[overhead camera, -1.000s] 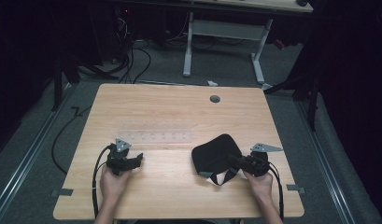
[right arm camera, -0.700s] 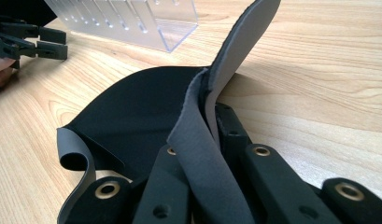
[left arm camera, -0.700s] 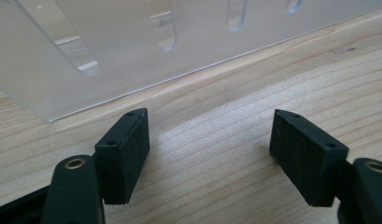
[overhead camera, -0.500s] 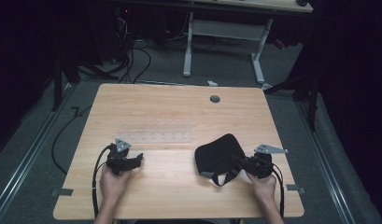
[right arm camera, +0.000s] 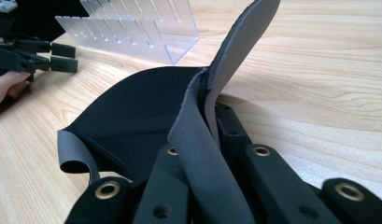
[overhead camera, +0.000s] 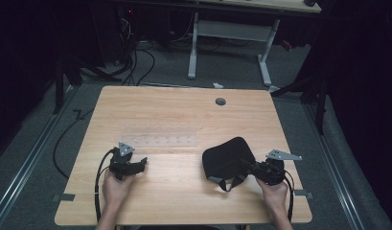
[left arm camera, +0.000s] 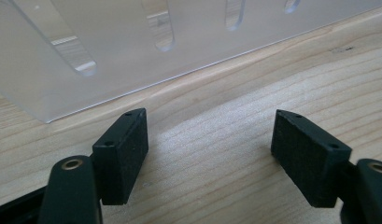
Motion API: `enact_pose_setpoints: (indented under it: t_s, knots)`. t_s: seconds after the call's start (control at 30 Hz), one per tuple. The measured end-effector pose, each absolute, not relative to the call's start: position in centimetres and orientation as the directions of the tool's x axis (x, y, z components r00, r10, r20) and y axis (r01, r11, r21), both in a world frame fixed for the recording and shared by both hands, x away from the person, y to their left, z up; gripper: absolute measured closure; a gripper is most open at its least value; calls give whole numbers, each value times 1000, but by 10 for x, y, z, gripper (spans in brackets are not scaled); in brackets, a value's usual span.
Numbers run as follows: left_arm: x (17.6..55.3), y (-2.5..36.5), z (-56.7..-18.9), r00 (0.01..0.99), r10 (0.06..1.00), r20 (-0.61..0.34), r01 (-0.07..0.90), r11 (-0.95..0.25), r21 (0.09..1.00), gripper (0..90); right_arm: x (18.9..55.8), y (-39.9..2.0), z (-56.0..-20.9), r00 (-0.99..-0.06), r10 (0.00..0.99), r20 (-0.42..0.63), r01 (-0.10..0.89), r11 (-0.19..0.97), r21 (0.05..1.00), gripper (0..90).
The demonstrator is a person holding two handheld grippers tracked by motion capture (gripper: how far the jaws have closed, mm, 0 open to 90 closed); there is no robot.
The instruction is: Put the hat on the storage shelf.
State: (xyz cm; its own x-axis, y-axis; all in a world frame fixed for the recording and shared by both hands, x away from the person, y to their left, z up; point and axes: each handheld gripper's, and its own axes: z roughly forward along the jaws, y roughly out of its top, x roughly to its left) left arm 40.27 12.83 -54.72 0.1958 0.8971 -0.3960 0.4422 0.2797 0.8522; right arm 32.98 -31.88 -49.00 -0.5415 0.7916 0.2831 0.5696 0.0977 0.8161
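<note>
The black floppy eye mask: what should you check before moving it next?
1. Right gripper pinches the black soft fabric eye mask: ok, its edge is squeezed between the closed jaws.
2. Mask's strap free of snags: ok, it hangs loose at the mask's near edge on the light wooden table.
3. Left gripper ready to help: ok, jaws are open with nothing between them.
4. Clear plastic slotted rack out of the way: ok, it sits apart from the mask, beyond the left gripper.
5. Mask lifted off the table: cannot tell; most of it seems to rest on the wood.
</note>
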Motion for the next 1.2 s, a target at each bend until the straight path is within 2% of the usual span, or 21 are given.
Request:
enact_pose_setpoints:
  t_s: [0.33, 0.73, 0.83, 1.0, 1.2]
  knots:
    - [403, 127, -548, 199, 898, -391, 447, 272, 852, 242, 319, -314, -477, -556, 788, 265, 546, 106, 831, 853]
    - [399, 124, -547, 231, 893, -387, 466, 248, 849, 246, 313, -294, -471, -599, 751, 279, 537, 118, 835, 853]
    - [395, 119, -544, 262, 884, -387, 474, 231, 850, 239, 313, -289, -468, -613, 737, 286, 532, 118, 838, 852]
    - [384, 110, -533, 336, 825, -454, 496, 255, 830, 233, 313, -282, -465, -623, 723, 299, 535, 116, 837, 852]
    - [368, 90, -522, 441, 785, -435, 485, 199, 851, 228, 315, -273, -462, -641, 710, 292, 524, 126, 842, 852]
